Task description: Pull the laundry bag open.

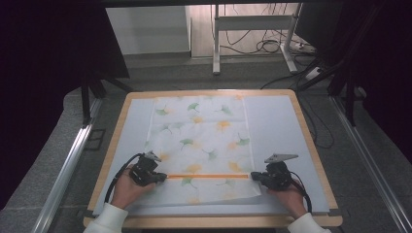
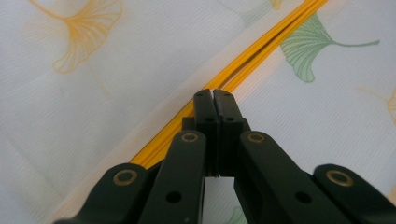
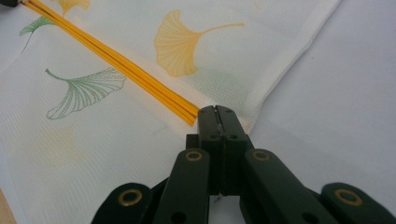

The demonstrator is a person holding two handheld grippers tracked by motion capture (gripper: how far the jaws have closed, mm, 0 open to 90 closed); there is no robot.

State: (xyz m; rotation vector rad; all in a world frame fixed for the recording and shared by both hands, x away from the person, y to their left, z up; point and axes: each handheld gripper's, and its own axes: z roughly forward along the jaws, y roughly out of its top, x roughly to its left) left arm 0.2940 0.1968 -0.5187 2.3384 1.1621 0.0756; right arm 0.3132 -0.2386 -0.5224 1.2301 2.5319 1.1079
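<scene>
In the high view my left claw (image 1: 160,176) sits at the lower left of the worktop (image 1: 301,121) and my right claw (image 1: 256,176) at the lower right, each at one end of the orange strip (image 1: 209,176) that runs level between them across the lower part of the ginkgo-leaf cloth (image 1: 201,141).

In the left gripper view my left claw (image 2: 214,93) is pressed together, jaws meeting at mid-frame right on the strip (image 2: 261,44), which runs from the jaw tips up to the upper right corner and also trails down to the lower left beside the jaws. Whether the cloth (image 2: 70,116) is pinched with it I cannot tell.

In the right gripper view my right claw (image 3: 217,111) is likewise closed, its tips at the centre of the frame against the near end of the strip (image 3: 116,58), which runs away to the upper left corner. The cloth's hemmed edge (image 3: 289,56) passes just right of the tips, up toward the upper right.
</scene>
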